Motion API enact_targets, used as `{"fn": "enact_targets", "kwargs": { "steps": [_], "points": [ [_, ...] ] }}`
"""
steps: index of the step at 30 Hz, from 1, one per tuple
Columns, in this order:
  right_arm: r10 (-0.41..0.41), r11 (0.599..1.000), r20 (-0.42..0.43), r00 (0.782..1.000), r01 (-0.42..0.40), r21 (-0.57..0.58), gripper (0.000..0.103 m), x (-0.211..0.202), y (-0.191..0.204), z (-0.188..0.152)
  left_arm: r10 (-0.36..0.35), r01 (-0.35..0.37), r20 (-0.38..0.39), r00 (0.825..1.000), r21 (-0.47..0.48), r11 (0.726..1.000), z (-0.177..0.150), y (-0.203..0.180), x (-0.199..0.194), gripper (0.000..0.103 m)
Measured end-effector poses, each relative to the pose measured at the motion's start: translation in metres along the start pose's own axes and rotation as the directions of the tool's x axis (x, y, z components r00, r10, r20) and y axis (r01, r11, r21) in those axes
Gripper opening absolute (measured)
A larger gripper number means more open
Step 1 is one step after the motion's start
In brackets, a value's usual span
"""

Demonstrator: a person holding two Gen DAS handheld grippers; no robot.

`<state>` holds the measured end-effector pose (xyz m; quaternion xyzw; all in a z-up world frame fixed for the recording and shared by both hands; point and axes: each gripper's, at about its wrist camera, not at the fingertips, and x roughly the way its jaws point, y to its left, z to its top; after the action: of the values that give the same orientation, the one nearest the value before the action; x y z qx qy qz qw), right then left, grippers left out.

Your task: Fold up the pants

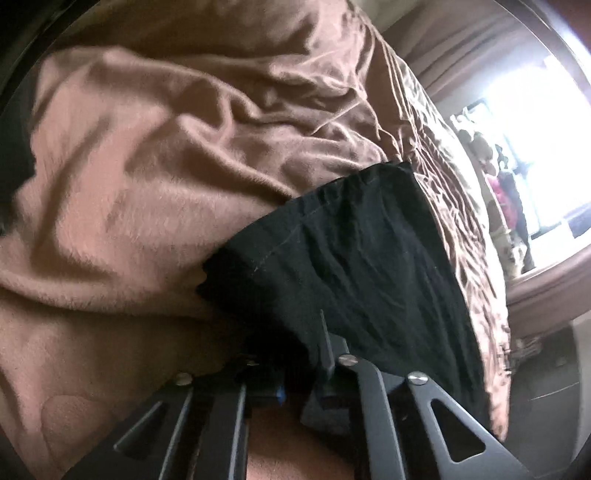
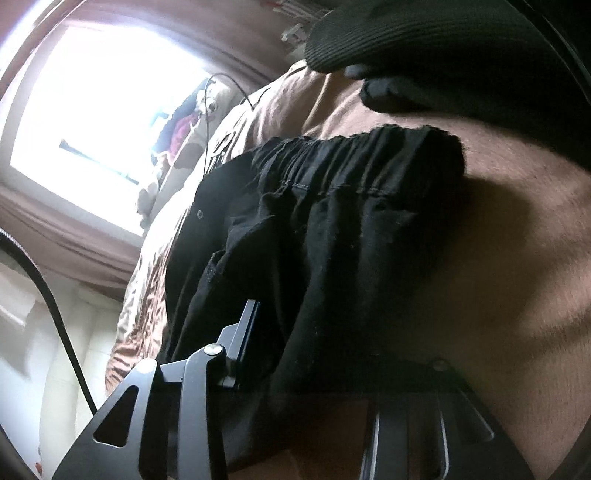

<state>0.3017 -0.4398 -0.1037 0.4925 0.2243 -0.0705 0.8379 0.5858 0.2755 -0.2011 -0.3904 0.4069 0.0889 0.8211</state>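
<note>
**Black pants on brown bedding, one gripper at each side**

Item 1. Pants [image 1: 354, 258]: black woven fabric, creased, lying on the bed near its window-side edge. Seen from the right wrist, the gathered elastic waistband [image 2: 354, 155] sits at the far end, with a stitched seam line just below it and a small round snap or button [image 2: 200, 213] on the left panel. No brand tag, label or printed writing can be read on the garment in either view.

Item 2. Blanket [image 1: 140, 177]: pinkish-brown fleece, heavily rumpled, under and beside the pants. A darker brown quilted cover [image 1: 454, 192] borders it along the bed edge.

Item 3. Left gripper [image 1: 295, 369]: black metal linkage with silver pivot screws. One thin finger [image 1: 327, 347] stands against the near edge of the pants; cloth hides the other. Jaws appear drawn close together on the black fabric, though the pinch itself is in shadow.

Item 4. Right gripper [image 2: 332, 354]: the left-hand finger [image 2: 245, 332] presses against a hanging fold of the pants; the opposite finger is buried under the cloth. How far the jaws stand apart cannot be told.

Item 5. Dark ribbed sleeve [image 2: 424, 33] and gloved hand [image 2: 384, 88] above the waistband.

Item 6. Window [image 2: 110, 96]: bright, overexposed, with curtains and small cluttered objects on the sill. A black cable [image 2: 55, 306] hangs at left.
</note>
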Motion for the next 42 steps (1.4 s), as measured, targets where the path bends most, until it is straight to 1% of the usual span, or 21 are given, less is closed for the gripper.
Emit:
{"fn": "enact_targets", "kwargs": {
  "steps": [1, 2, 3, 5, 8, 10, 12, 17, 20, 22, 25, 30, 32, 34, 42],
  "points": [
    [-0.005, 1.000, -0.003, 1.000, 0.005, 0.000, 0.012, 0.000, 0.001, 0.002, 0.003, -0.003, 0.015, 1.000, -0.010, 1.000, 0.000, -0.002, -0.003, 0.007],
    [-0.023, 1.000, -0.009, 1.000, 0.023, 0.004, 0.009, -0.001, 0.000, 0.003, 0.003, -0.003, 0.024, 1.000, -0.016, 1.000, 0.000, -0.003, -0.005, 0.006],
    [-0.024, 1.000, -0.013, 1.000, 0.024, 0.011, 0.008, -0.001, 0.002, 0.003, 0.000, 0.001, 0.037, 0.999, -0.018, 1.000, 0.000, -0.004, -0.009, 0.006],
    [-0.035, 0.999, 0.001, 0.999, 0.035, 0.006, 0.006, -0.006, 0.012, 0.004, -0.007, 0.008, 0.047, 0.999, -0.018, 1.000, 0.003, -0.004, -0.013, 0.005],
    [-0.048, 0.998, 0.025, 0.999, 0.049, -0.033, 0.005, -0.013, 0.032, 0.006, -0.018, 0.019, 0.047, 0.999, -0.029, 0.999, 0.010, -0.003, -0.024, 0.004],
    [-0.046, 0.997, 0.034, 0.998, 0.048, -0.057, 0.005, -0.020, 0.045, 0.008, -0.030, 0.031, 0.066, 0.997, -0.018, 0.999, 0.014, -0.009, -0.034, 0.004],
    [-0.036, 0.996, 0.043, 0.998, 0.039, -0.083, 0.004, -0.026, 0.059, 0.011, -0.042, 0.042, 0.081, 0.996, 0.000, 0.999, 0.017, -0.014, -0.044, 0.004],
    [-0.010, 0.993, 0.059, 0.998, 0.017, -0.119, 0.004, -0.044, 0.083, 0.014, -0.072, 0.074, 0.104, 0.992, -0.010, 0.997, 0.022, -0.024, -0.071, 0.004],
    [0.012, 0.988, 0.076, 0.997, 0.000, -0.153, 0.004, -0.057, 0.096, 0.012, -0.071, 0.073, 0.121, 0.990, -0.010, 0.997, 0.025, -0.020, -0.088, 0.004],
    [0.028, 0.985, 0.072, 0.997, -0.016, -0.172, 0.004, -0.065, 0.101, 0.007, -0.069, 0.072, 0.137, 0.988, -0.022, 0.997, 0.027, -0.013, -0.101, 0.004],
    [0.042, 0.983, 0.056, 0.998, -0.032, -0.182, 0.004, -0.079, 0.097, 0.001, -0.069, 0.074, 0.150, 0.986, -0.029, 0.997, 0.025, -0.001, -0.120, 0.004],
    [0.035, 0.985, 0.042, 0.999, -0.027, -0.168, 0.004, -0.098, 0.082, -0.007, -0.072, 0.079, 0.149, 0.986, -0.036, 0.996, 0.013, 0.021, -0.144, 0.004],
    [0.033, 0.987, 0.042, 0.999, -0.026, -0.161, 0.004, -0.100, 0.086, -0.001, -0.069, 0.077, 0.147, 0.987, -0.048, 0.996, 0.009, 0.031, -0.150, 0.004],
    [0.036, 0.986, 0.042, 0.998, -0.029, -0.166, 0.004, -0.107, 0.089, -0.005, -0.075, 0.085, 0.147, 0.986, -0.067, 0.994, 0.006, 0.043, -0.158, 0.004],
    [0.047, 0.987, 0.036, 0.998, -0.041, -0.157, 0.004, -0.127, 0.087, -0.012, -0.091, 0.107, 0.167, 0.982, -0.088, 0.990, -0.009, 0.074, -0.191, 0.004]
  ]
}}
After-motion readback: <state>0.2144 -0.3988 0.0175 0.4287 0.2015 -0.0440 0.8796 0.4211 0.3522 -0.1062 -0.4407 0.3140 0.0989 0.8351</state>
